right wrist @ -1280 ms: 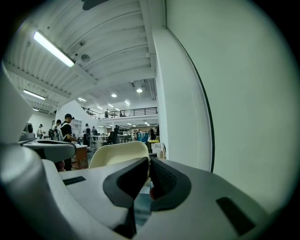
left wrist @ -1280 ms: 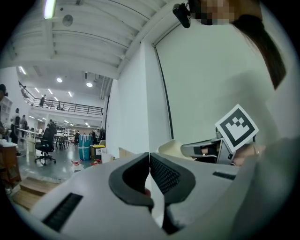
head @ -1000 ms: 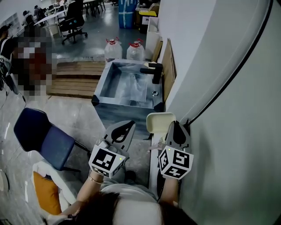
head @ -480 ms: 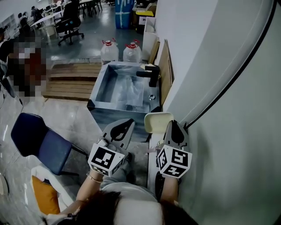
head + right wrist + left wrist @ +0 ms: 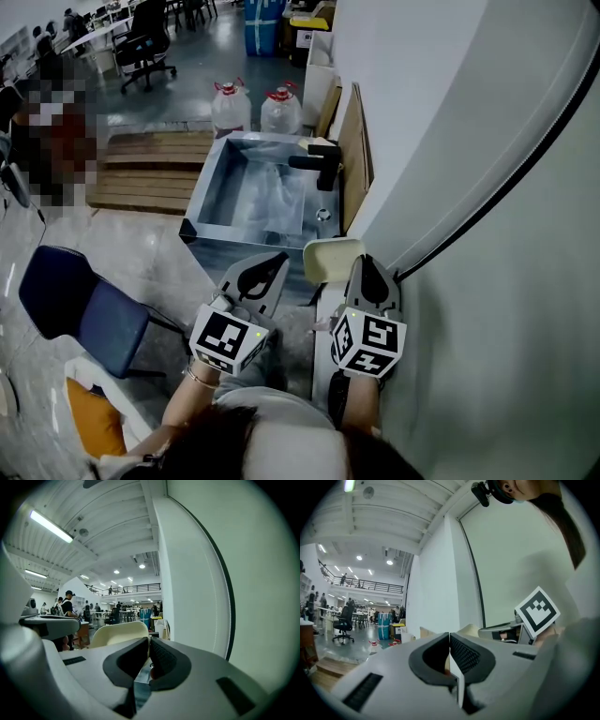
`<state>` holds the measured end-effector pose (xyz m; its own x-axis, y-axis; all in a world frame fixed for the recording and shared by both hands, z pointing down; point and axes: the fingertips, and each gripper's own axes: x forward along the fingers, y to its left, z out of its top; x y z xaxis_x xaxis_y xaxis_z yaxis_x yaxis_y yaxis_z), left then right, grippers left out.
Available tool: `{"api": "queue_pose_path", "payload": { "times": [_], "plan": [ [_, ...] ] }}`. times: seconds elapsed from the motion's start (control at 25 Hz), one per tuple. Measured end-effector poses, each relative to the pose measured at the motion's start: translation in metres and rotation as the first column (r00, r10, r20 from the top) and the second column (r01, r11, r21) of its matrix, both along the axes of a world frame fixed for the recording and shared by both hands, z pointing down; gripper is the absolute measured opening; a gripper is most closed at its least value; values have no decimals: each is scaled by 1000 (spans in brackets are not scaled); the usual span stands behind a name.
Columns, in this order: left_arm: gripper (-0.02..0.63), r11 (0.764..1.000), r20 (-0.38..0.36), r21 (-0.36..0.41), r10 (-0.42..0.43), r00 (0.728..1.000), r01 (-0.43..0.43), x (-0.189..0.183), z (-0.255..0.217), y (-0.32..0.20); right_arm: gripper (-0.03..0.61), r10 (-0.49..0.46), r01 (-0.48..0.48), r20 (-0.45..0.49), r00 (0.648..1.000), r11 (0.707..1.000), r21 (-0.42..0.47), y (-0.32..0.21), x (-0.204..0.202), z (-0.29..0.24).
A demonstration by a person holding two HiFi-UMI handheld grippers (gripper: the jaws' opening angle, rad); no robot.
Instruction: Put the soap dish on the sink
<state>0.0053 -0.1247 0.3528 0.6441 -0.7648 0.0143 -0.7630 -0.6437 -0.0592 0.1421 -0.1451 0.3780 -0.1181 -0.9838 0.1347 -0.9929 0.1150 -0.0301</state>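
Beside a white wall [image 5: 487, 234], short of the steel sink [image 5: 214, 183], the right gripper [image 5: 364, 268] pinches the near rim of the cream soap dish [image 5: 328, 258], seemingly light, stiff, slippery plastic, while the left gripper [image 5: 276, 262] is pressed together, empty.

The left claw [image 5: 278, 257] and right claw [image 5: 364, 260] are moulded in grey. Each is backed by a black-and-white marker cube [image 5: 230, 339]. A bracelet [image 5: 199, 382] is worn at 7 o'clock.

We count two tongs: the left tongs [image 5: 275, 260] and the right tongs [image 5: 366, 263]. By the right tongs, one soap dish [image 5: 327, 257]. Ahead of both, one sink [image 5: 201, 194] with one tap [image 5: 320, 161], then two water jugs [image 5: 228, 109]. Left of the left tongs, one blue chair [image 5: 79, 306].
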Motion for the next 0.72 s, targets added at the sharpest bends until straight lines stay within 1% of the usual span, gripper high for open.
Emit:
{"api": "queue_pose_path", "payload": {
  "times": [0.4,0.72],
  "plan": [
    [9,1000,-1,-17,7,1000,-7,0,3,-39,37,-3,2,-8,1000,1000,-30,-41,-2,10],
    [9,999,-3,-33,14,1000,-14,-1,12,-68,37,-21,19,-40,999,998,-65,-72,-11,29]
  ]
}}
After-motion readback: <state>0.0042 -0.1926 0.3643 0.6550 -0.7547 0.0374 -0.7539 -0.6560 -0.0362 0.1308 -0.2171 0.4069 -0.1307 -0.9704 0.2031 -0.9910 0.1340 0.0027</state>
